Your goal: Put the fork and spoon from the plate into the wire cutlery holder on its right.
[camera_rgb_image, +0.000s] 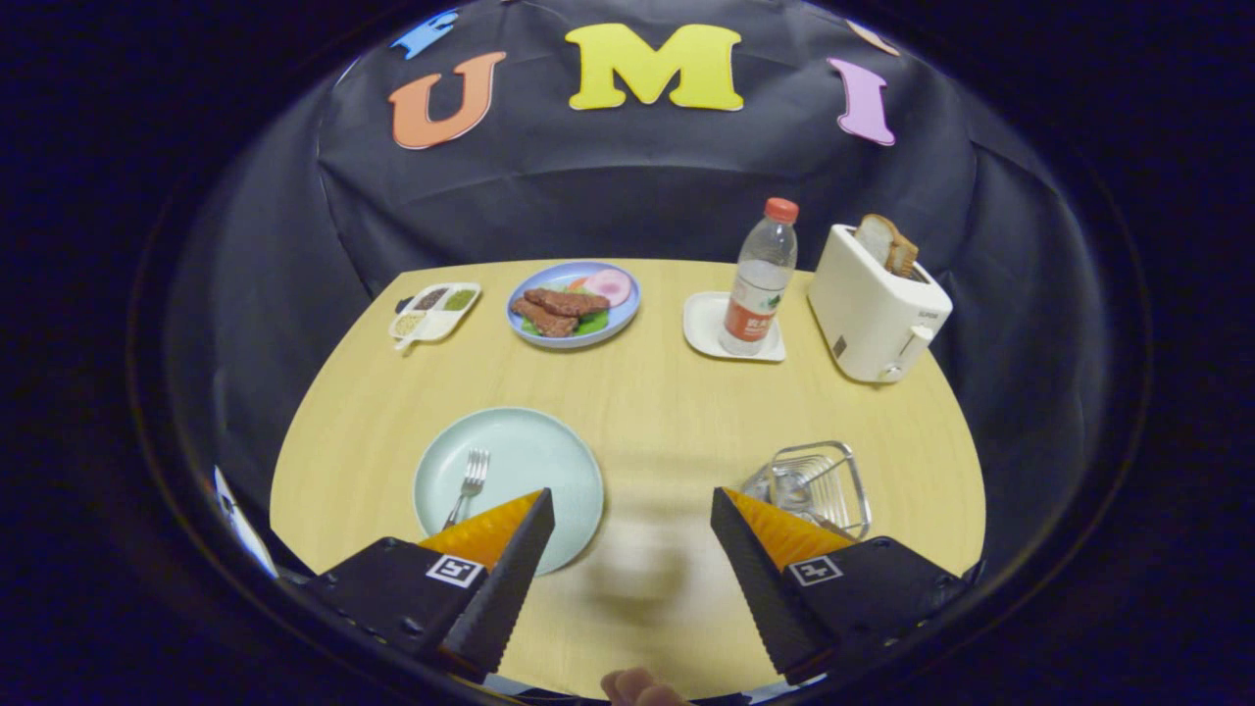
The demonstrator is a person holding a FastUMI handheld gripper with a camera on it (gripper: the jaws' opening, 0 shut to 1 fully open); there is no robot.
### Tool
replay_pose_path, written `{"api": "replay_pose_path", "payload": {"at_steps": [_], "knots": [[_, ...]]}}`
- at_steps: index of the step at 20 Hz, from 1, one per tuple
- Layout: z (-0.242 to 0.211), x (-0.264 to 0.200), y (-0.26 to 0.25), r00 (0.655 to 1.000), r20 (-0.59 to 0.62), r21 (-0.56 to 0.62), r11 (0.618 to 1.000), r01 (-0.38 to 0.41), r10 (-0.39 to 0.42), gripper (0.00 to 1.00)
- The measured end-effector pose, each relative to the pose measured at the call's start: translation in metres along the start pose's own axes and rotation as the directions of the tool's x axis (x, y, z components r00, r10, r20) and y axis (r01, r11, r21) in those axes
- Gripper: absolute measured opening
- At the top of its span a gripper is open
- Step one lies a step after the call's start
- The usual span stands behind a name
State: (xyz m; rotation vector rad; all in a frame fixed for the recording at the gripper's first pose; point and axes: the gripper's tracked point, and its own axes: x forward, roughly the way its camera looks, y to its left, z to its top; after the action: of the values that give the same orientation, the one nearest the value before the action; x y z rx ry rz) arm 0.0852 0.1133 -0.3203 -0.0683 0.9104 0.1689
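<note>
Gripper: the hand-held two-finger gripper (632, 500) is seen at the bottom centre of the frame; its black and orange fingers are spread wide, with nothing held and only bare table between them.

Fork: a silver metal fork (469, 486) is found lower left of centre, lying on the pale green round plate (549, 461). Its tines are turned away from the camera, and its handle runs back under the left fingertip.

Key relation: the fork lies ahead and to the left of the gap between the fingers — its long axis runs roughly along the fingers' own direction, tilted slightly. A leftward shift, and probably some turning so the jaws close across the handle, is judged to be needed.

Holder: the wire cutlery holder (819, 485) is placed lower right of centre, just beyond the right fingertip, well apart from the plate.

Spoon: no spoon can be made out on the plate; something pale and glinting inside the holder may be it, but this cannot be told.

Hidden: the fork's handle end and the plate's near rim are covered by the left finger — the holder's near edge is cut off by the right one.

Table: a light wooden table (647, 392) carries everything.

Fingertip: a person's fingertip (637, 688) is glimpsed at the bottom centre.
</note>
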Motion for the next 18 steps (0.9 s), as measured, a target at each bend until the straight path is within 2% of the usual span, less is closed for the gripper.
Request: {"api": "replay_pose_path", "payload": {"at_steps": [9, 15, 17, 18], "knots": [[-0.039, 0.022, 0.107, 0.994, -0.075, -0.004, 0.997, -0.075, 0.075, 0.95], [-0.06, 0.049, 0.14, 0.993, -0.112, 0.037, 0.999, -0.021, 0.025, 0.87], [-0.067, 0.06, 0.148, 0.992, -0.13, 0.046, 0.999, -0.002, 0.008, 0.83], [-0.07, 0.062, 0.15, 0.991, -0.132, 0.04, 0.999, 0.01, -0.004, 0.78]]}}
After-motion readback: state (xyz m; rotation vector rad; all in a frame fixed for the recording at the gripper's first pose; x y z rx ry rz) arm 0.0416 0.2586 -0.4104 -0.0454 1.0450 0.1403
